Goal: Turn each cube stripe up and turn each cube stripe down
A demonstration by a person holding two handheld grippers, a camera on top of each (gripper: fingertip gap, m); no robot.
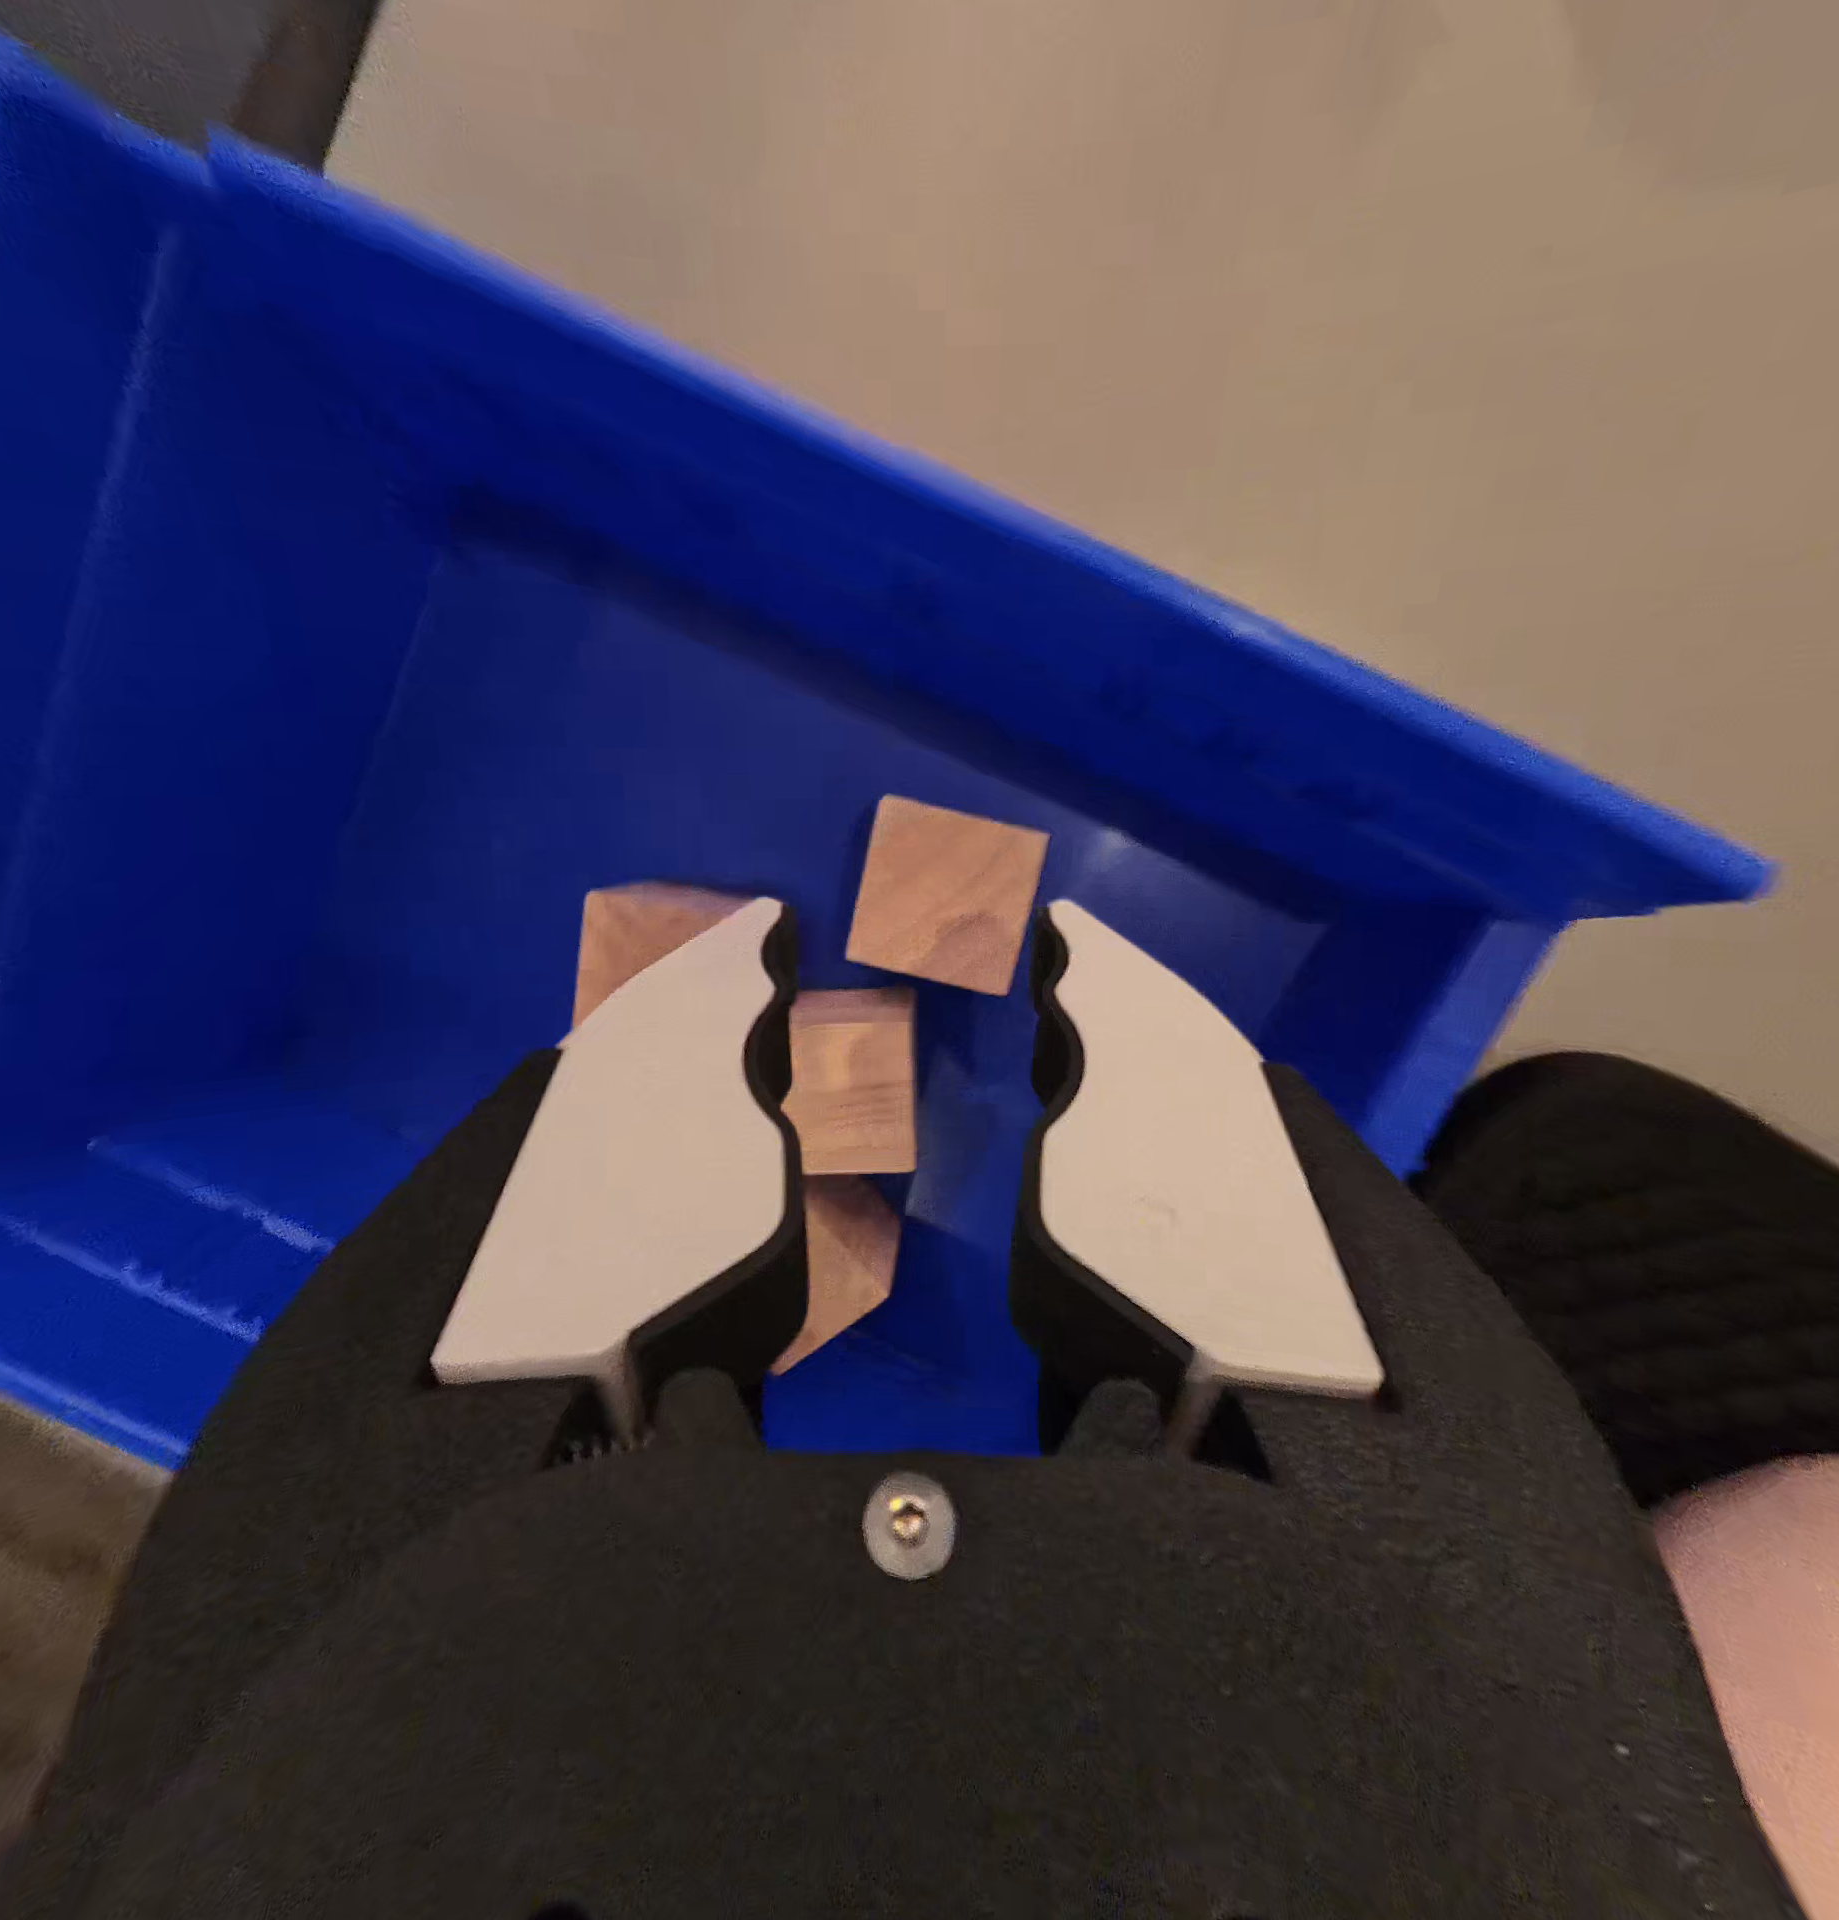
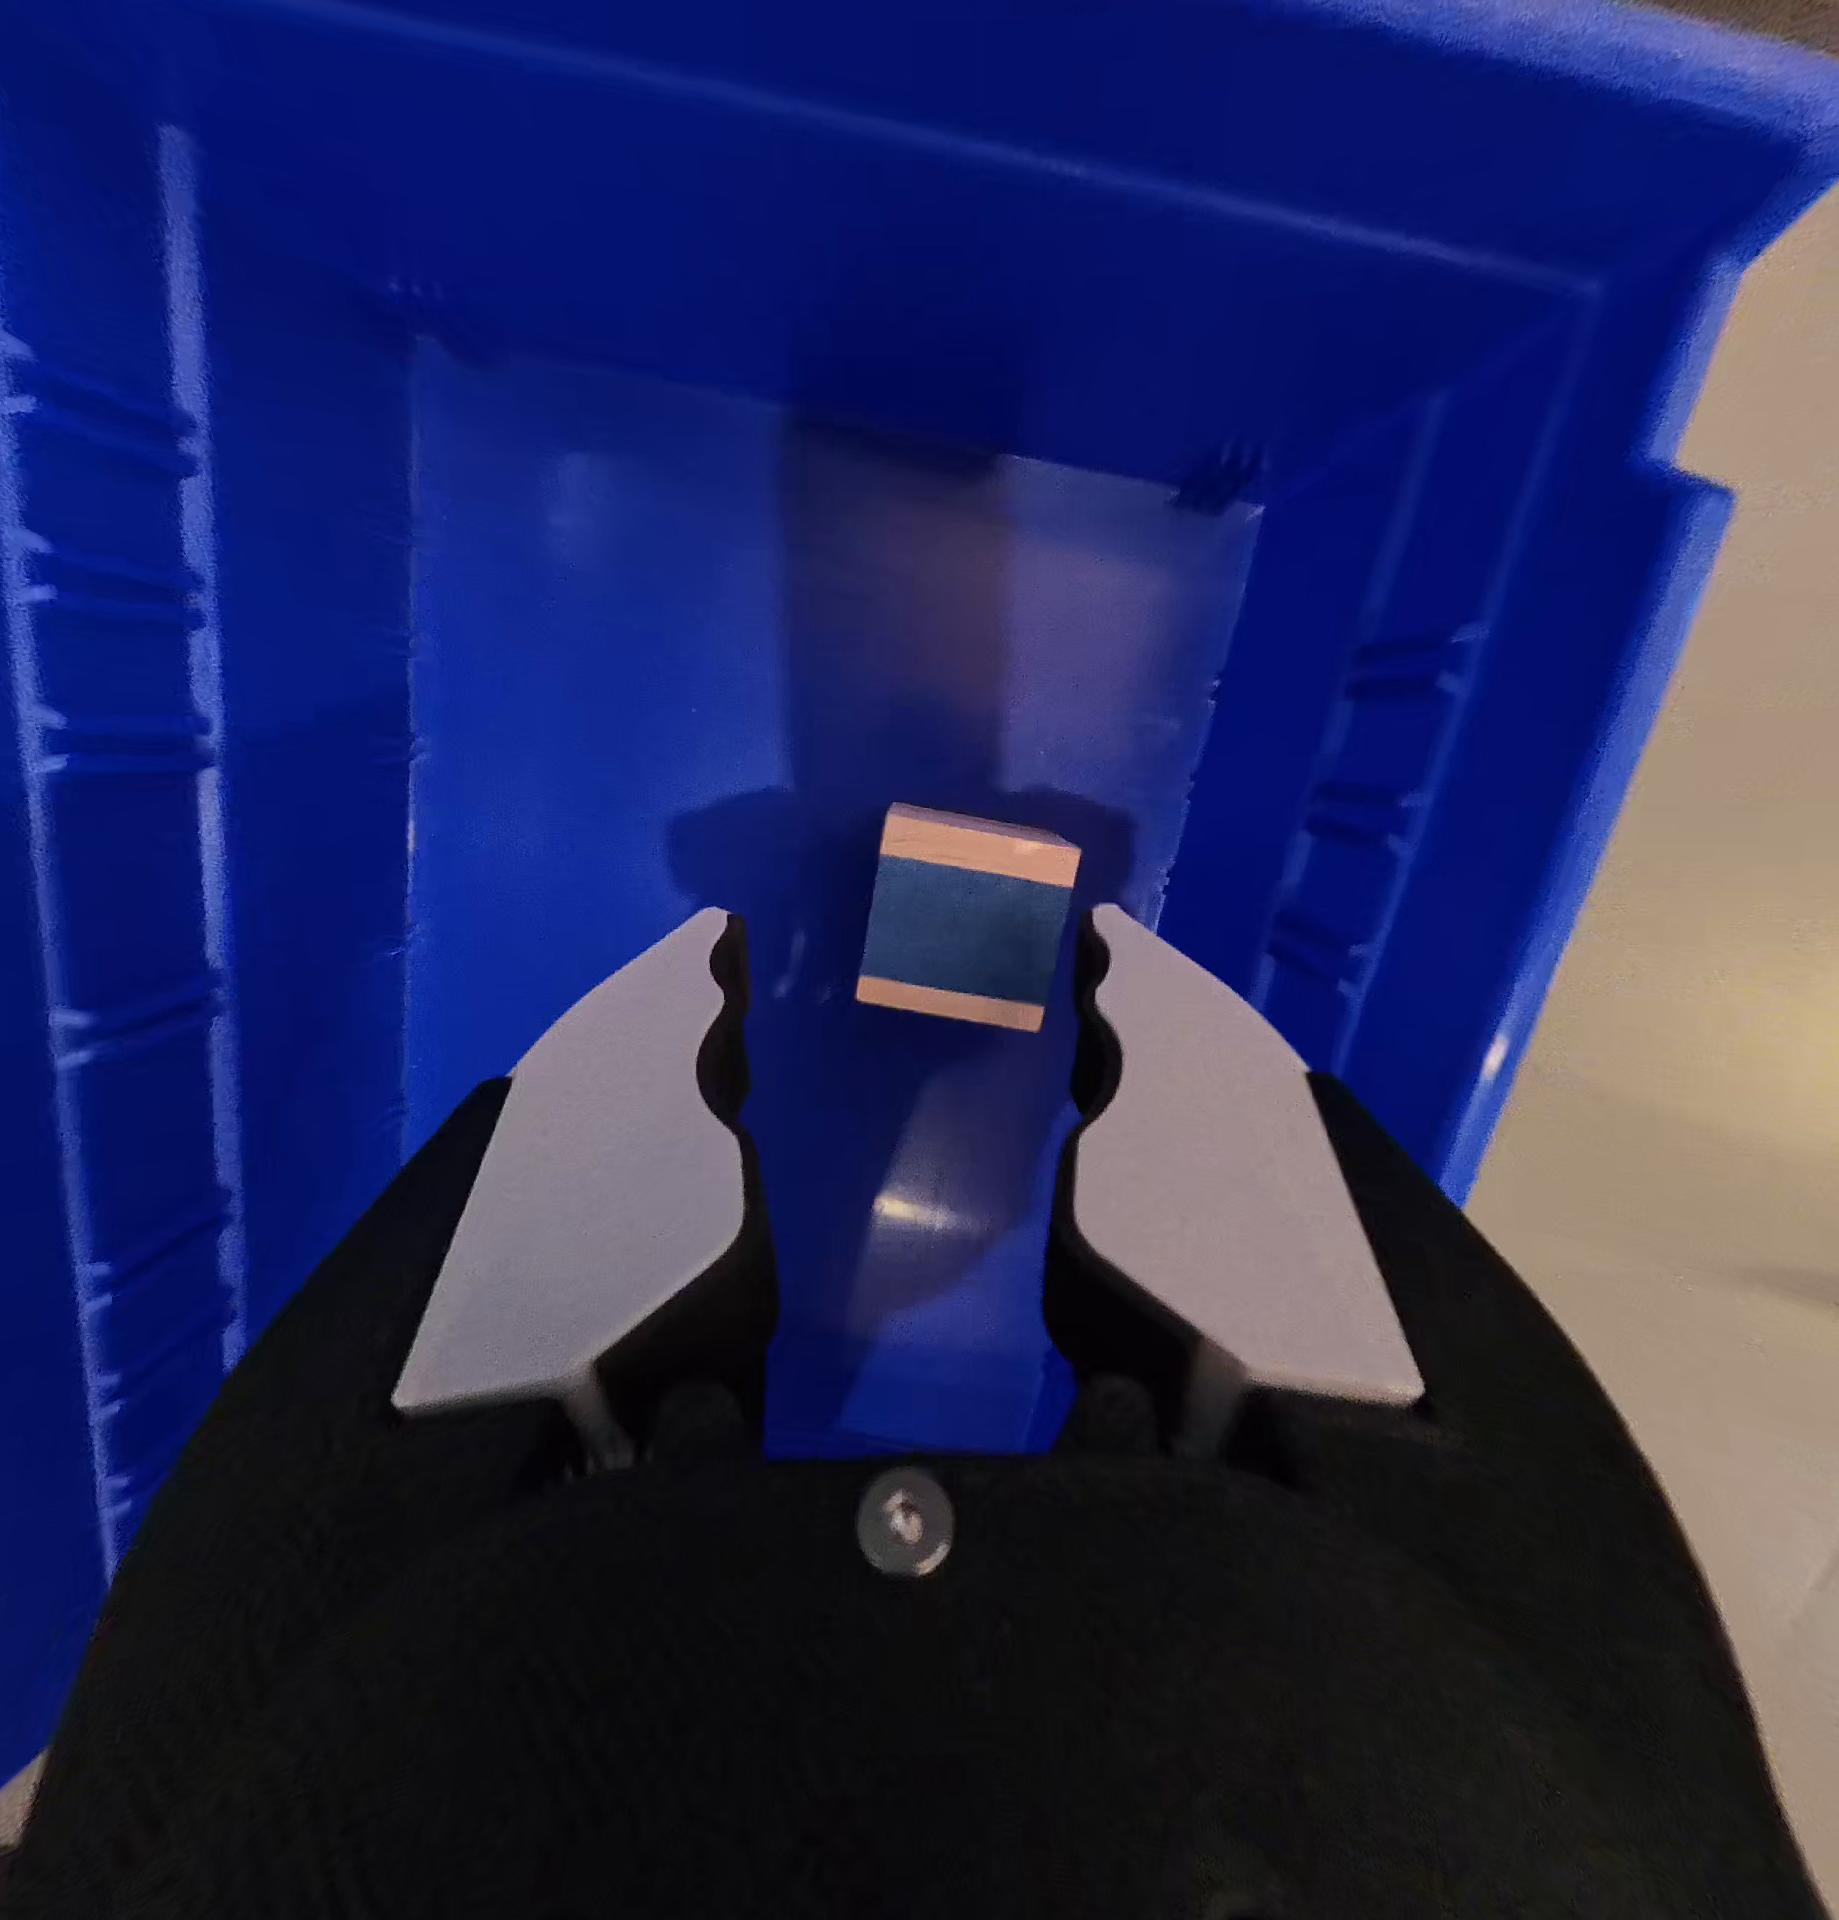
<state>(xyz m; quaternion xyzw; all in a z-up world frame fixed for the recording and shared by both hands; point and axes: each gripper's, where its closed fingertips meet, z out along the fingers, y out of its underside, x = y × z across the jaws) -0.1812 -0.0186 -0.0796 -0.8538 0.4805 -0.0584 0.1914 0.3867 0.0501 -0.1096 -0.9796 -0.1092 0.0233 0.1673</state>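
In the left wrist view, my left gripper is open over a blue bin. Several plain wooden cubes lie in the bin. One cube sits just past the fingertips with a gap to both pads. Another cube lies lower, beside the left finger. A third cube is below it, and one more is half hidden behind that finger. In the right wrist view, my right gripper is open over a blue bin. A wooden cube rests on the floor of the bin, blue stripe up, between the tips and not pressed.
The bin walls rise around both grippers. In the left wrist view, a person's dark garment and a bare limb are at the right. A beige surface lies beyond the bin. In the right wrist view, a pale surface is to the right of the bin.
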